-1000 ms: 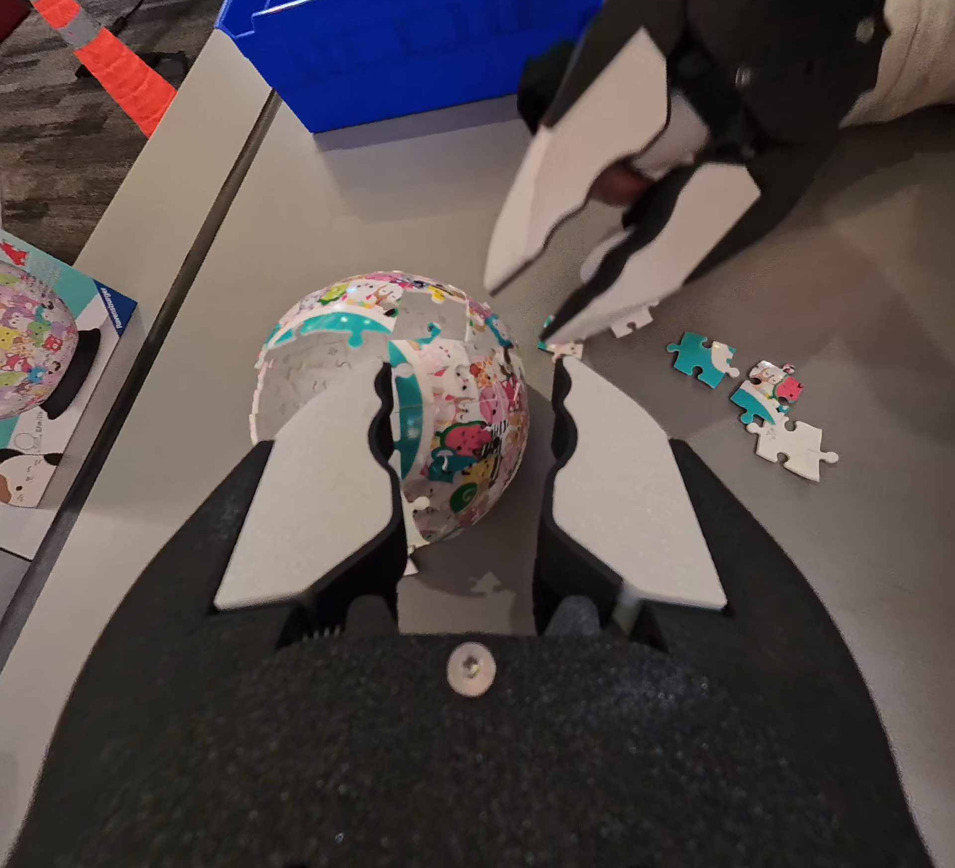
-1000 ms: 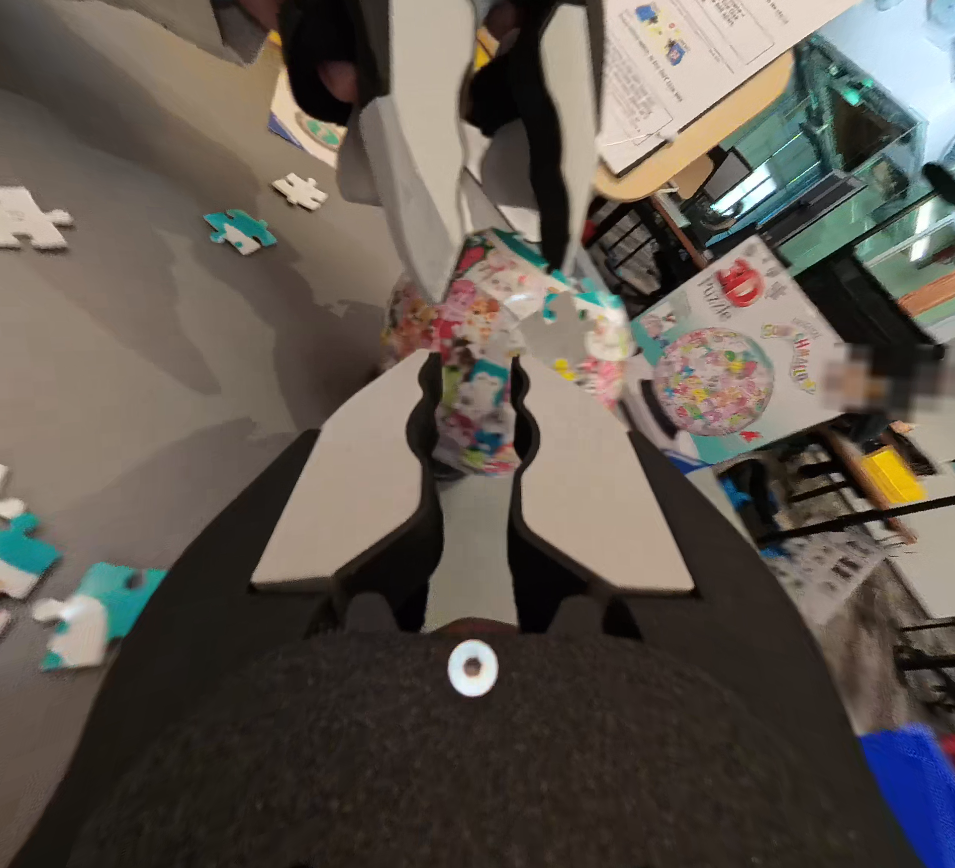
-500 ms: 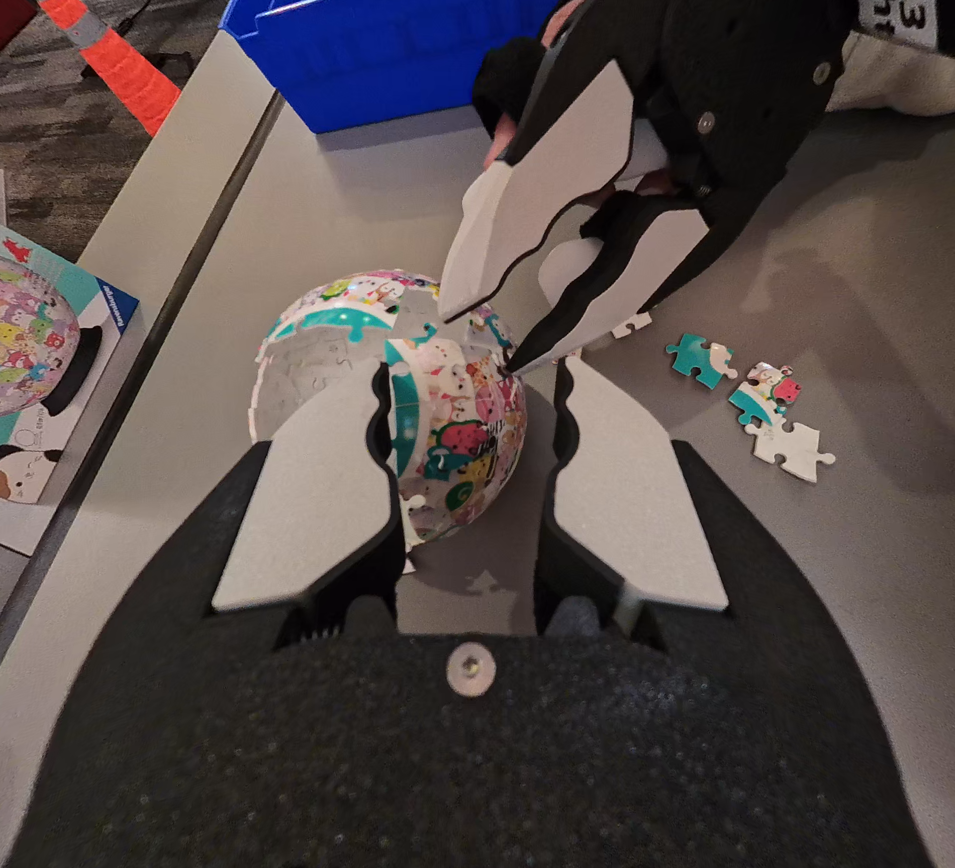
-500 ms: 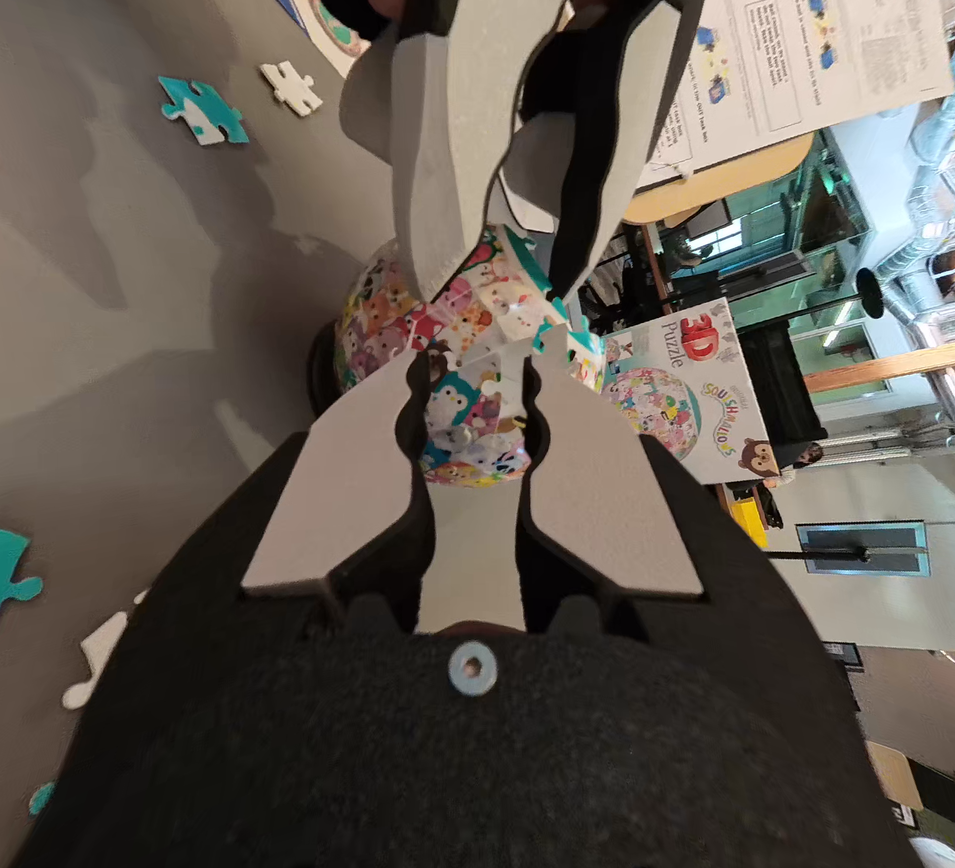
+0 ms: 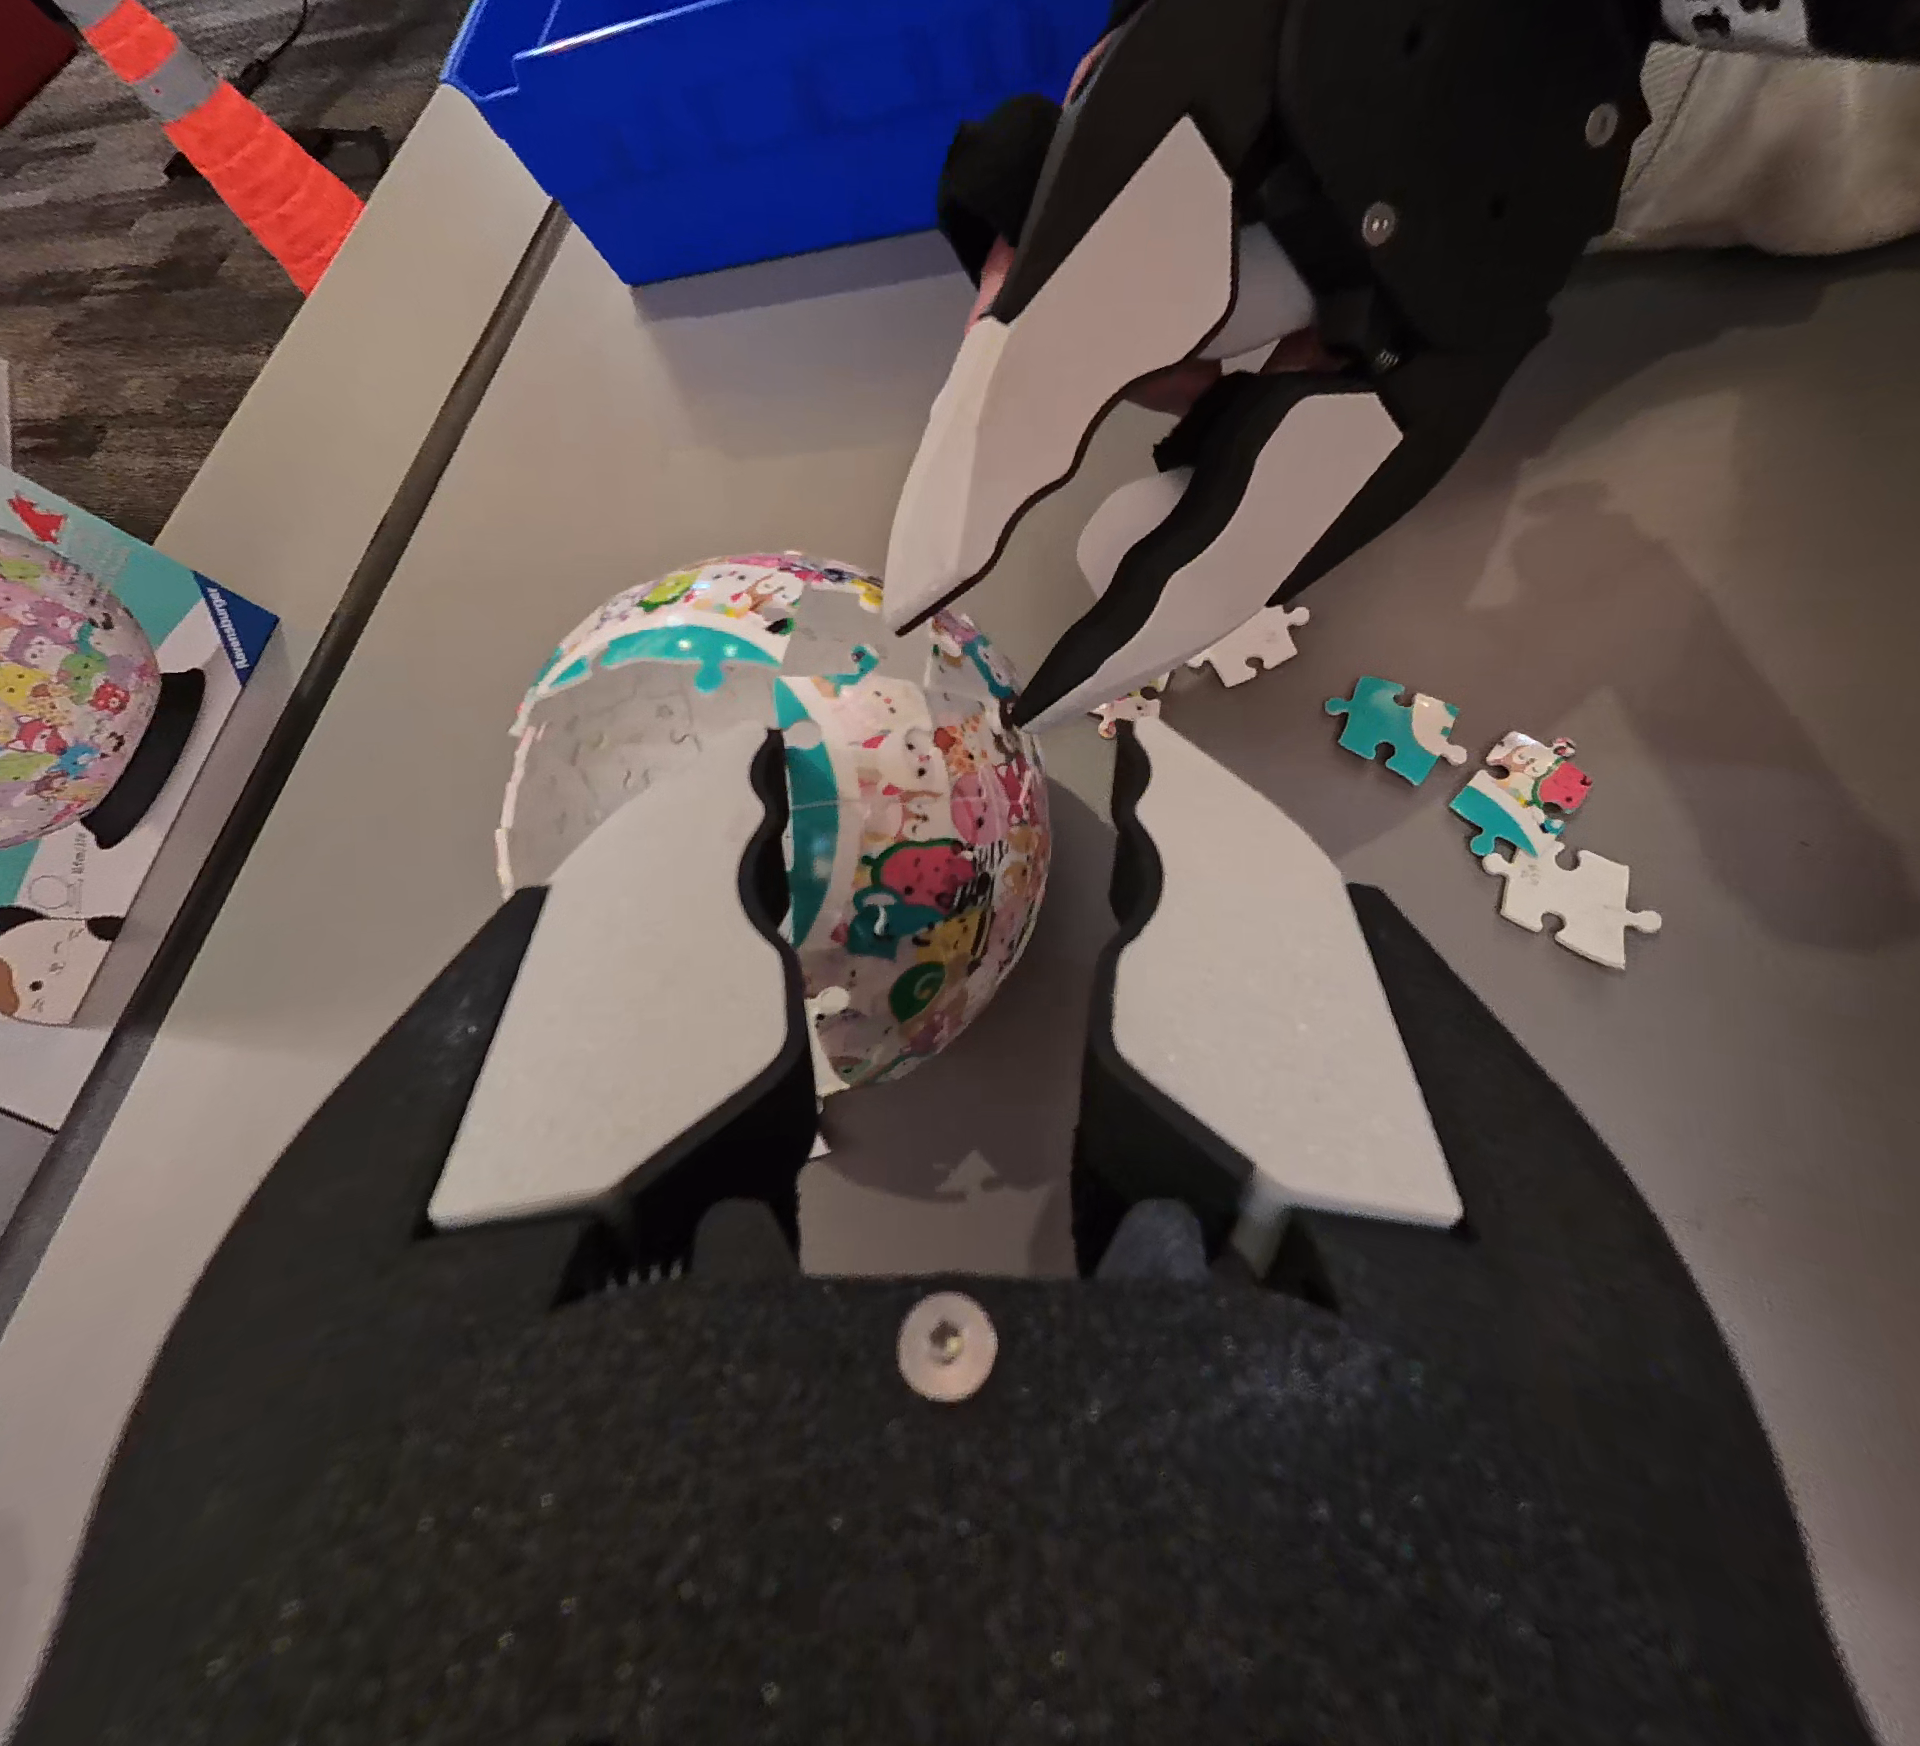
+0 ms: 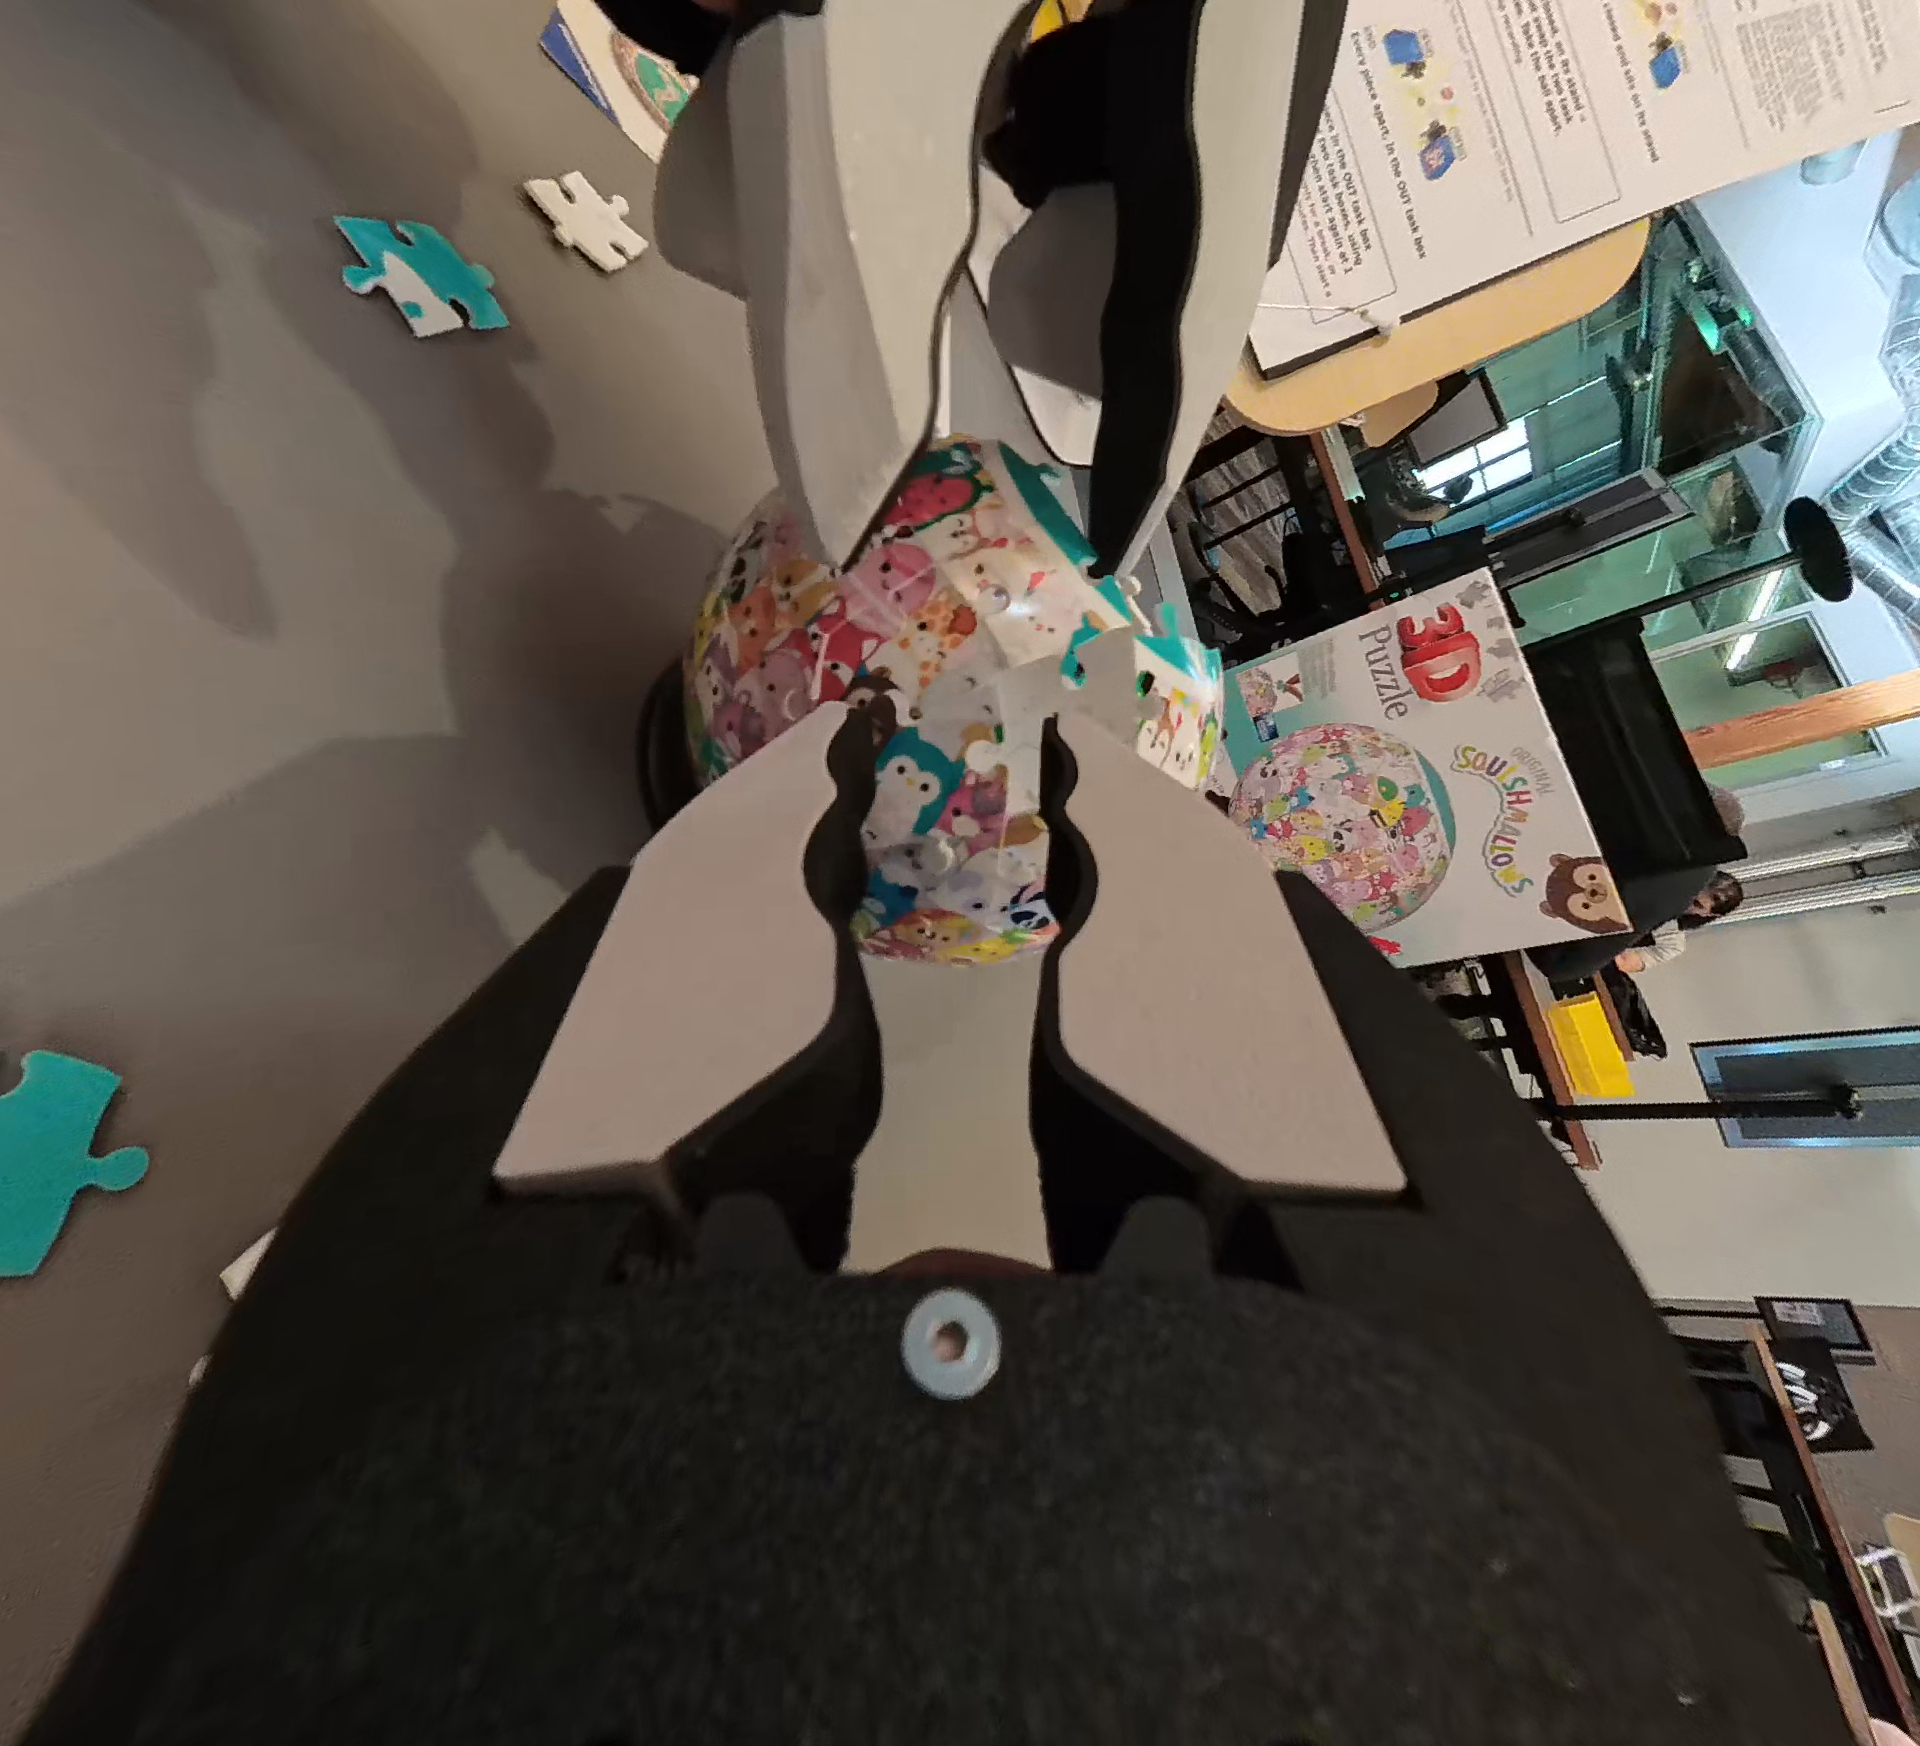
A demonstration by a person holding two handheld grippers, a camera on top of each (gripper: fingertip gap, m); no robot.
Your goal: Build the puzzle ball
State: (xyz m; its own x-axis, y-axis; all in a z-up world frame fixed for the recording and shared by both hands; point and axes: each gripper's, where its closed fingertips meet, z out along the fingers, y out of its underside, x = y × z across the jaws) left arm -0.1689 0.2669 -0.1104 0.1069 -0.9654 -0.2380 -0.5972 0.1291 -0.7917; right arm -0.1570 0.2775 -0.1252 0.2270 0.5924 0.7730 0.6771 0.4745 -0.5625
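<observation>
The puzzle ball [image 5: 914, 823] is a colourful, partly built sphere on the grey table, open on its left side where the white inside shows. It also shows in the right wrist view [image 6: 914, 657]. My left gripper [image 5: 948, 740] is open, with its fingers astride the near right part of the ball. My right gripper [image 5: 956, 673] reaches down from the upper right, and its fingertips rest at the top of the ball by a gap in the shell. Its jaws stand slightly apart and I see nothing between them [image 6: 951, 725].
Loose pieces lie right of the ball: a teal one [image 5: 1392, 730], a multicoloured one [image 5: 1517, 792] and two white-backed ones [image 5: 1569, 901]. A blue bin [image 5: 831, 34] stands at the back. The puzzle box [image 5: 83, 761] lies past the table's left edge. An instruction sheet [image 6: 1558, 34] is behind.
My right gripper has moved left from the loose pieces on the table up to the top of the ball. My left gripper and the ball have stayed put.
</observation>
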